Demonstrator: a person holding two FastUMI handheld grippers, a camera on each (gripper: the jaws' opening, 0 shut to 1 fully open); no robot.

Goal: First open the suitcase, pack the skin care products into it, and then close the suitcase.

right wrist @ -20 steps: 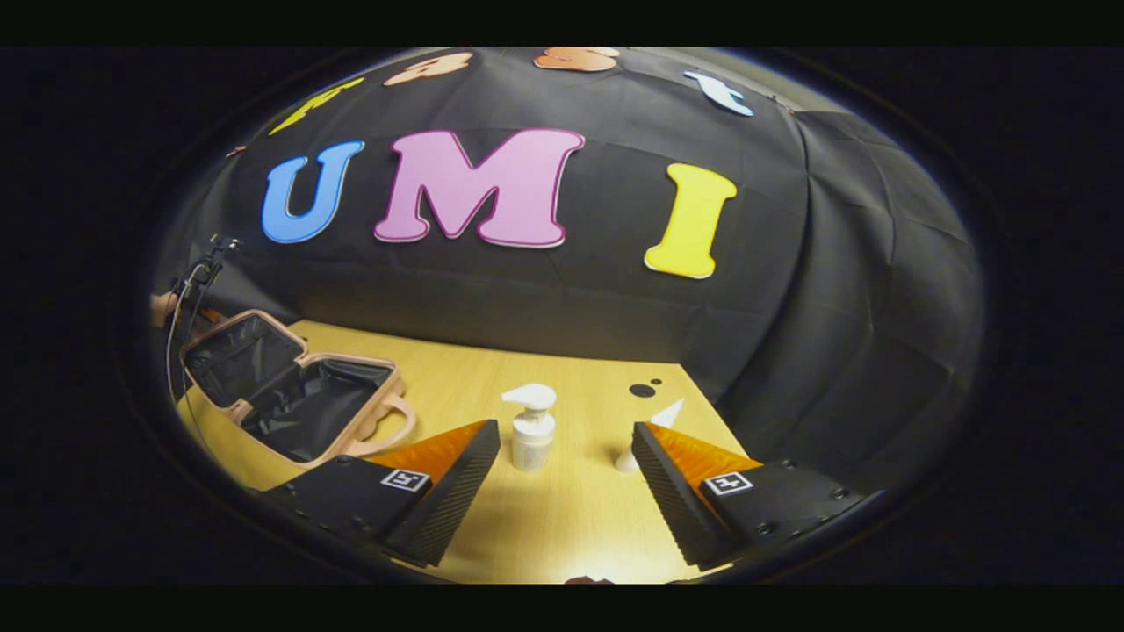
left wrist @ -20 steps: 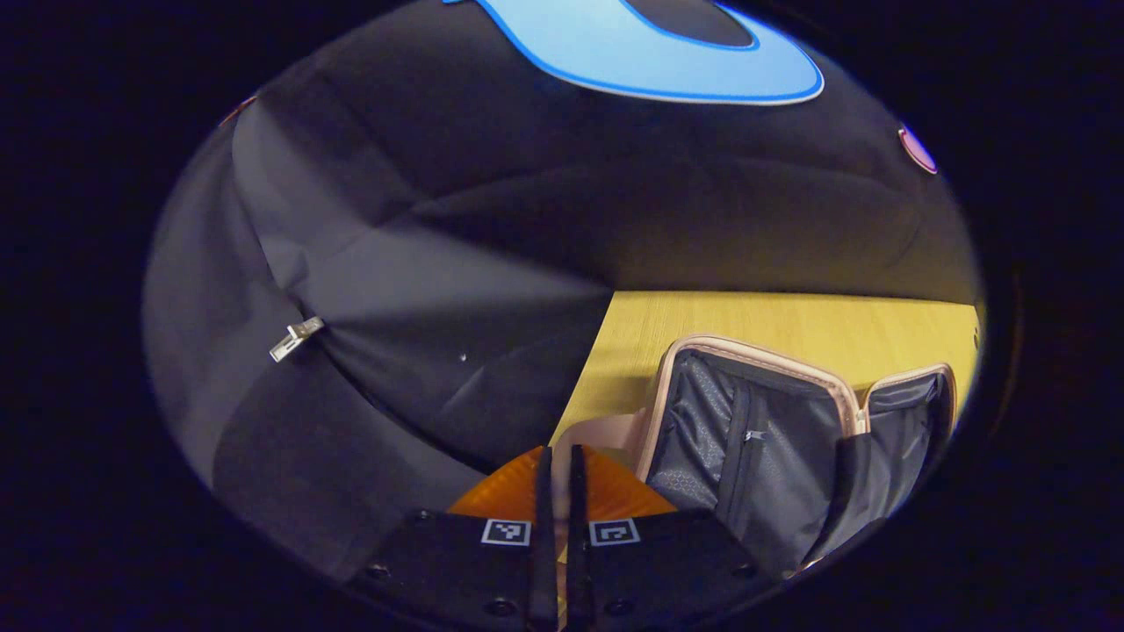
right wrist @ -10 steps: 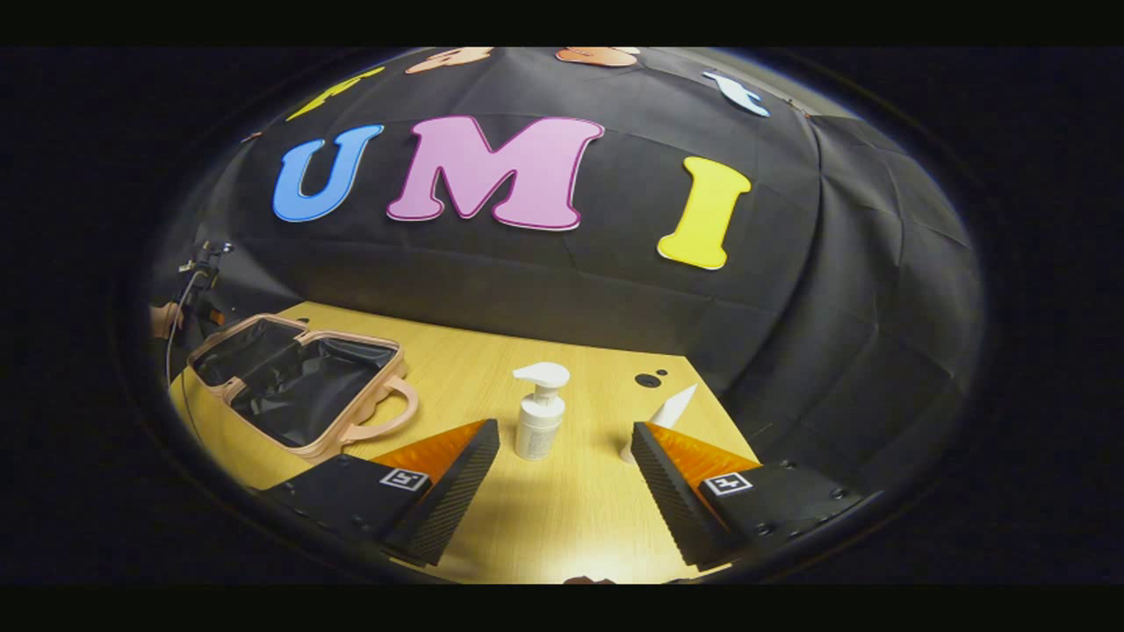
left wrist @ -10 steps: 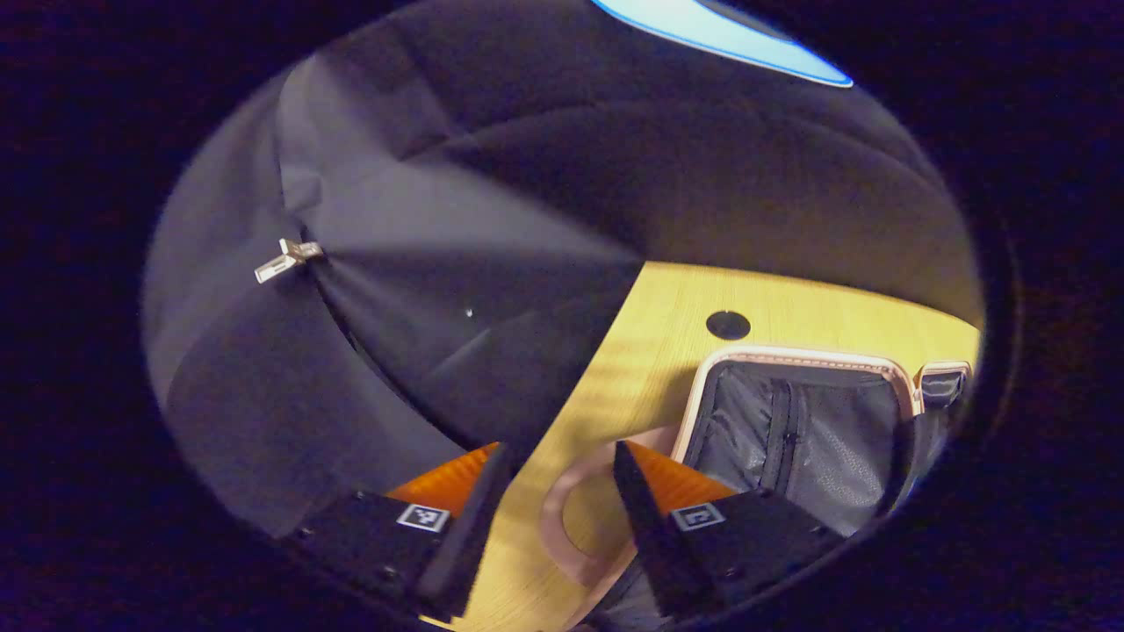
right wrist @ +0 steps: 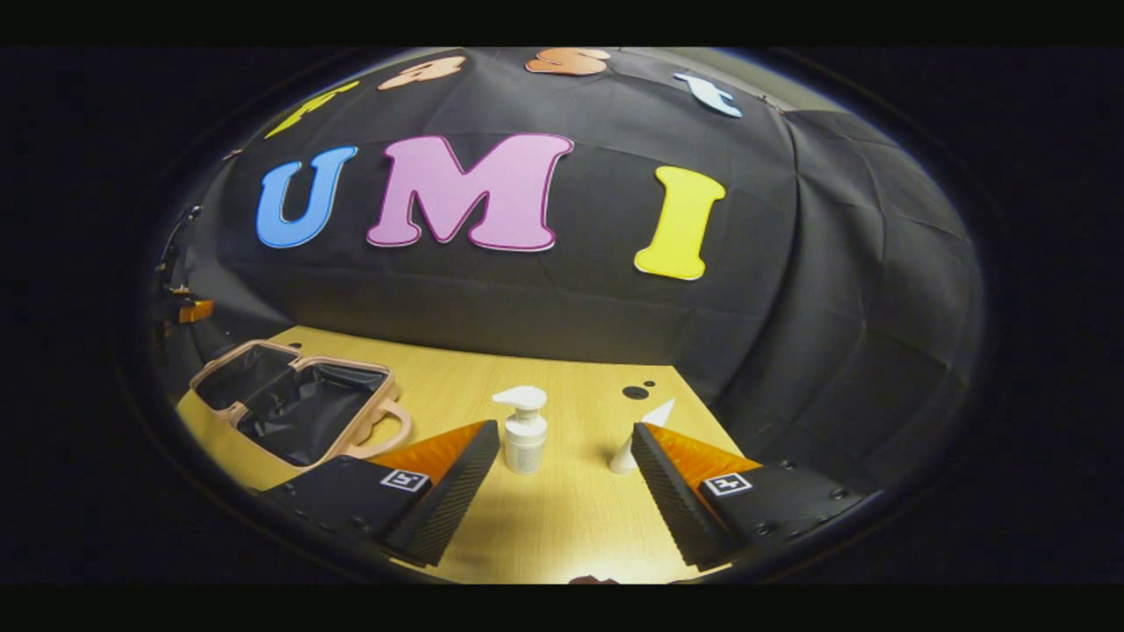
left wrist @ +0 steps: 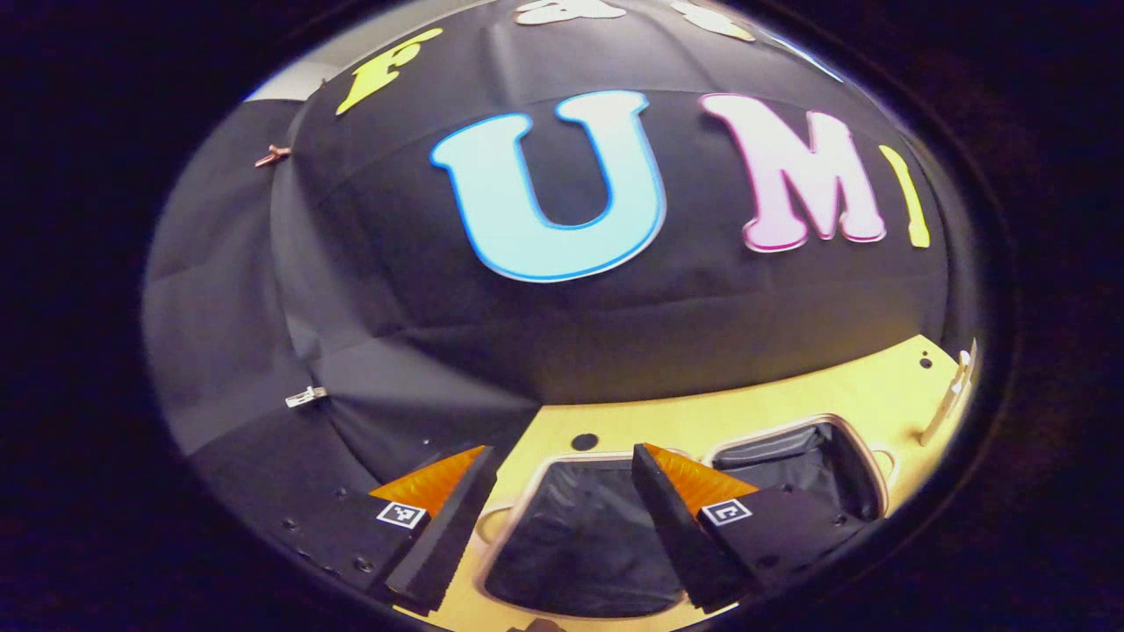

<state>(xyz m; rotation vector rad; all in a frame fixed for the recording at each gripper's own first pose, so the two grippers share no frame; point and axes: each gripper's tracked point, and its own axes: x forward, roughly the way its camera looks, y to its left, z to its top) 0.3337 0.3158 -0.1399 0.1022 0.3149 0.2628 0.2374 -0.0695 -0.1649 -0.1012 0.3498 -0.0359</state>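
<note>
The pink suitcase (right wrist: 356,430) lies open flat on the wooden table (right wrist: 562,518), both black-lined halves facing up. In the left gripper view my left gripper (left wrist: 562,474) hangs open above the suitcase (left wrist: 527,478), nothing between its fingers. In the right gripper view my right gripper (right wrist: 562,448) stands open over the table's near side. A white pump bottle (right wrist: 524,432) stands upright just beyond its left finger. A white tube (right wrist: 639,437) stands on its cap close to the right finger. The left gripper (right wrist: 180,309) shows small at the far left, above the suitcase.
Black cloth walls close the booth behind and on both sides of the table. Small round holes (right wrist: 635,391) mark the table's far right corner, another hole (left wrist: 584,441) lies behind the suitcase. In the left gripper view the white tube (left wrist: 953,395) shows at the far right.
My left gripper let go of the suitcase lid and opened, then rose and turned toward the back wall. The lid dropped flat open. The right gripper barely shifted.
</note>
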